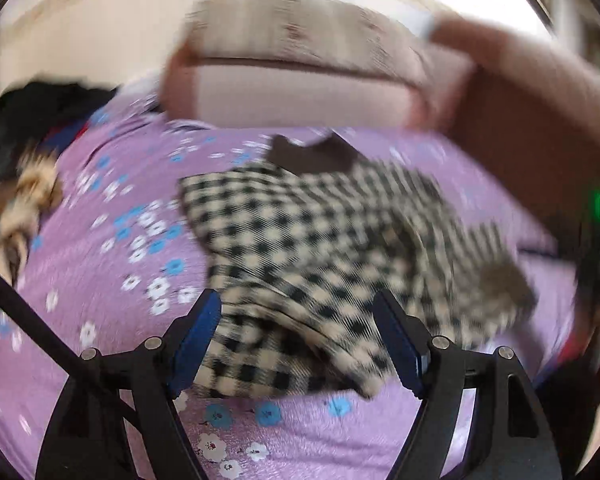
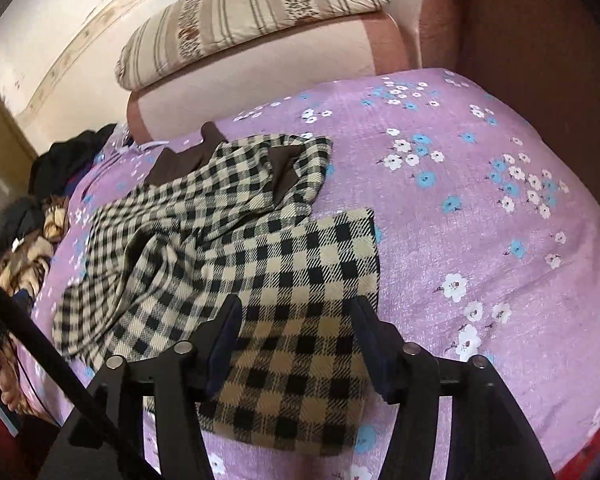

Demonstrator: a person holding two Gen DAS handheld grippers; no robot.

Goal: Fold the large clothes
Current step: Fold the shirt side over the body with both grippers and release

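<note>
A beige-and-black checked garment (image 1: 308, 248) with a brown collar (image 1: 312, 154) lies rumpled on the purple flowered bed cover (image 1: 112, 200). My left gripper (image 1: 298, 312) is open over its near edge, fingers apart on either side of the cloth; this view is blurred. In the right wrist view the garment (image 2: 228, 240) lies partly folded, with one flat panel (image 2: 308, 304) towards me. My right gripper (image 2: 296, 320) is open just above that panel, holding nothing.
A pile of dark and tan clothes (image 2: 32, 224) lies at the bed's left edge. A pink sofa arm with a striped cushion (image 2: 252, 12) stands behind the bed. A brown wooden panel (image 2: 532, 72) is at the back right. Bare cover (image 2: 480, 220) lies right of the garment.
</note>
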